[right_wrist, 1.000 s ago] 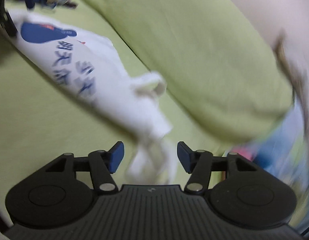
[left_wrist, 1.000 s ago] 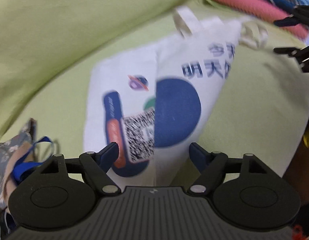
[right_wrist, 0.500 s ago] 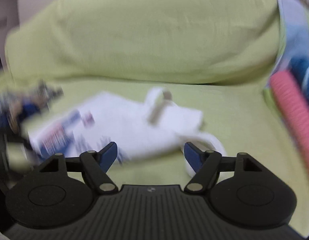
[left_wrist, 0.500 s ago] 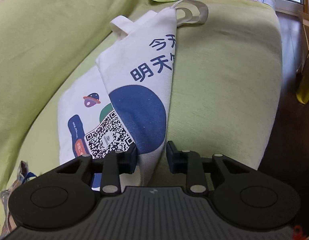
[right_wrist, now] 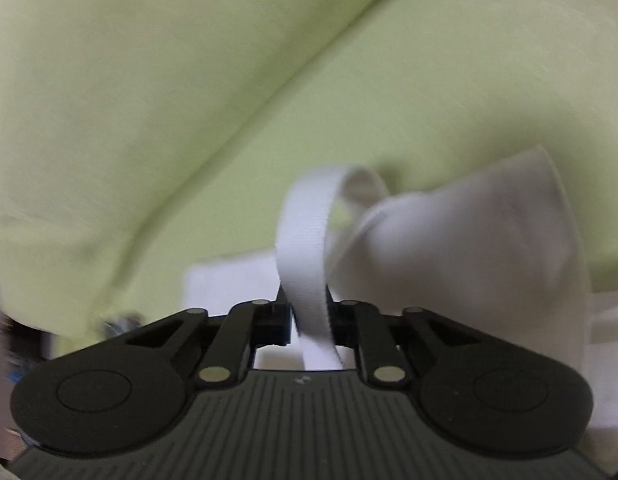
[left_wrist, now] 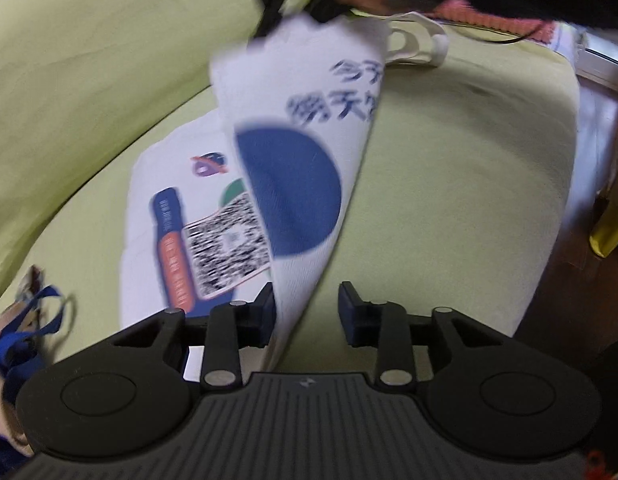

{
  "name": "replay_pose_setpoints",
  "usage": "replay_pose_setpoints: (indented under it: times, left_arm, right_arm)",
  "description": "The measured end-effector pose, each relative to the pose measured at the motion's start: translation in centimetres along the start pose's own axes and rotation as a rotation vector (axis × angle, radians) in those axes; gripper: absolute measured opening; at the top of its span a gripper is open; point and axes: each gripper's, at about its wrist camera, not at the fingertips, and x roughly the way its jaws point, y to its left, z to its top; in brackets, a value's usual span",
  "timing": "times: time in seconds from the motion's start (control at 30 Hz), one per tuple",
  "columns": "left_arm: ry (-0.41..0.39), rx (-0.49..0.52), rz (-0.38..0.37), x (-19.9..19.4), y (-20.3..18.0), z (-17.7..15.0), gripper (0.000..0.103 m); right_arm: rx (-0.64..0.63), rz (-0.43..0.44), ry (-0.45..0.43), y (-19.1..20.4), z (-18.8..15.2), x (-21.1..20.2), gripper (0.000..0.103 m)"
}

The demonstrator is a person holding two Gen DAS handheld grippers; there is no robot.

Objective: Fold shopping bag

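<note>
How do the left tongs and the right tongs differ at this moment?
The left tongs are opening, with a gap beside the shopping bag edge; the right tongs are closing, pinching the white handle strap. The left tongs work at the bag's bottom, the right at its top. Both have black arms and blue pads.

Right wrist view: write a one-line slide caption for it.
Right gripper closing on white woven handle strap of white cloth shopping bag on yellow-green sofa.

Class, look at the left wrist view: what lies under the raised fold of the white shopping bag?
Under the raised fold lies the bag's lower layer, showing a QR code and an orange-and-blue print. Part of the code and a green shape are covered, so what else lies beneath cannot be seen.
</note>
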Motion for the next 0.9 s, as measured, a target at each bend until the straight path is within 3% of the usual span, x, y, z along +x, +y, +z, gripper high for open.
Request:
replay_pose_setpoints:
  times: [0.17, 0.27, 0.3, 0.37, 0.4, 0.43, 0.47, 0.57, 0.6, 0.63, 0.73, 0.8, 0.9]
  left_arm:
    - [0.062, -0.099, 0.070, 0.7, 3.5, -0.3, 0.041]
    - [0.061, -0.112, 0.063, 0.2, 3.3, -0.8, 0.041]
    - [0.058, -0.093, 0.068, 0.0, 2.7, -1.0, 0.040]
    - [0.057, -0.069, 0.071, -0.5, 1.8, -1.4, 0.040]
    - [0.060, -0.063, 0.067, -0.8, 1.5, -1.5, 0.042]
    - [0.063, -0.060, 0.057, -1.2, 1.4, -1.4, 0.045]
    - [0.067, -0.062, 0.039, -1.7, 1.3, -1.2, 0.046]
    - [0.048, -0.087, 0.006, -3.9, 1.8, -0.5, 0.046]
    - [0.029, -0.101, 0.000, -4.8, 2.1, -0.3, 0.048]
    - [0.011, -0.117, 0.001, -5.7, 2.4, -0.2, 0.054]
    - [-0.027, -0.159, 0.027, -7.0, 3.1, 0.2, 0.070]
    - [-0.033, -0.168, 0.036, -6.6, 3.1, 0.8, 0.070]
    - [-0.011, -0.160, 0.055, -4.4, 2.3, 1.6, 0.070]
  right_arm:
    - [-0.421, 0.159, -0.436, 4.1, -5.6, -10.9, 0.008]
    - [-0.481, 0.089, -0.631, 3.1, -11.0, -17.3, 0.008]
    - [-0.438, 0.042, -0.653, 2.0, -12.8, -18.8, 0.010]
    - [-0.277, -0.078, -0.640, -1.2, -16.1, -21.0, 0.014]
    - [-0.202, -0.175, -0.602, -2.9, -17.5, -21.6, 0.022]
    - [-0.127, -0.293, -0.520, -4.7, -18.6, -21.7, 0.026]
    - [-0.050, -0.332, -0.453, -6.5, -19.4, -21.8, 0.031]
    - [0.183, -0.295, -0.317, -11.5, -21.8, -22.5, 0.036]
    - [0.200, -0.314, -0.307, -12.0, -22.3, -22.9, 0.033]
    - [0.163, -0.353, -0.327, -11.6, -22.2, -23.5, 0.035]
    - [0.031, -0.435, -0.379, -9.8, -21.2, -25.1, 0.054]
    - [-0.105, -0.541, -0.408, -8.5, -20.1, -25.7, 0.074]
    - [-0.300, -0.597, -0.369, -7.5, -18.2, -24.6, 0.077]
